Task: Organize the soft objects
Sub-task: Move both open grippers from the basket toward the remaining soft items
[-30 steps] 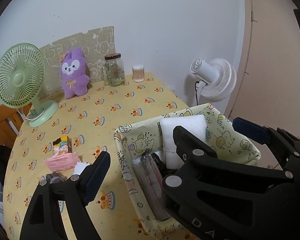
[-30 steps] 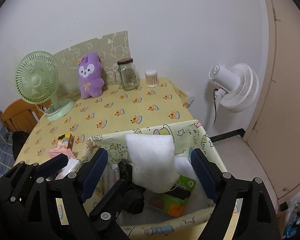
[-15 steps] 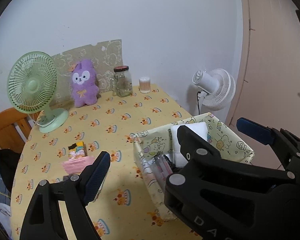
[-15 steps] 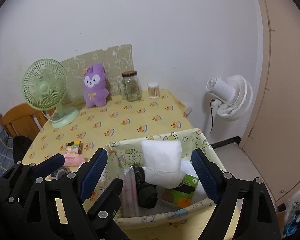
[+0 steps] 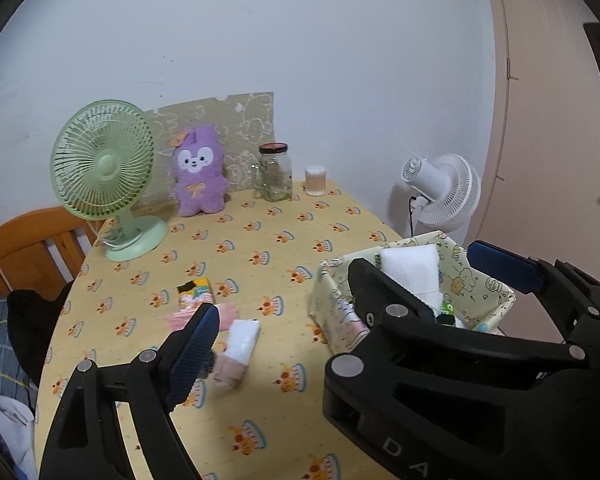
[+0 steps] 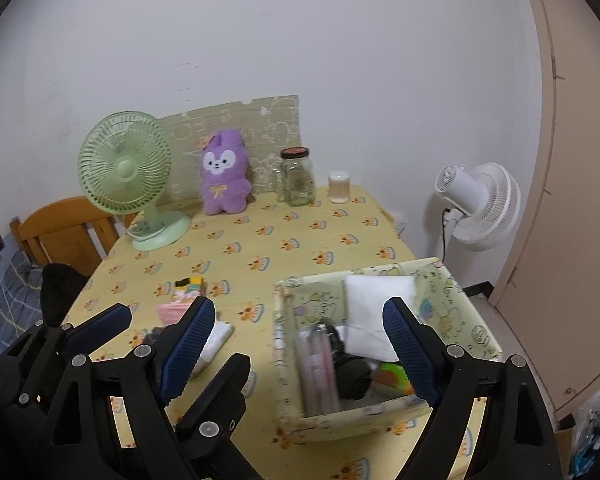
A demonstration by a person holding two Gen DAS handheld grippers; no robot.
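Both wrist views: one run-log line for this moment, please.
left gripper: open, empty | right gripper: open, empty, above fabric basket | white pad upright in basket | pink pack, white roll on table

Home: plush toy (image 6: 223, 174), tablecloth (image 6: 268, 248)

counter (image 6: 260, 248): yellow cake-print cloth | back edge: green fan (image 6: 130, 176), purple plush (image 6: 222, 178), glass jar (image 6: 298, 178), small cup (image 6: 339, 187) | before my fingers: fabric bin (image 6: 452, 300) right, pink pack (image 5: 224, 314), white roll (image 5: 242, 338), snack pack (image 6: 189, 285) left
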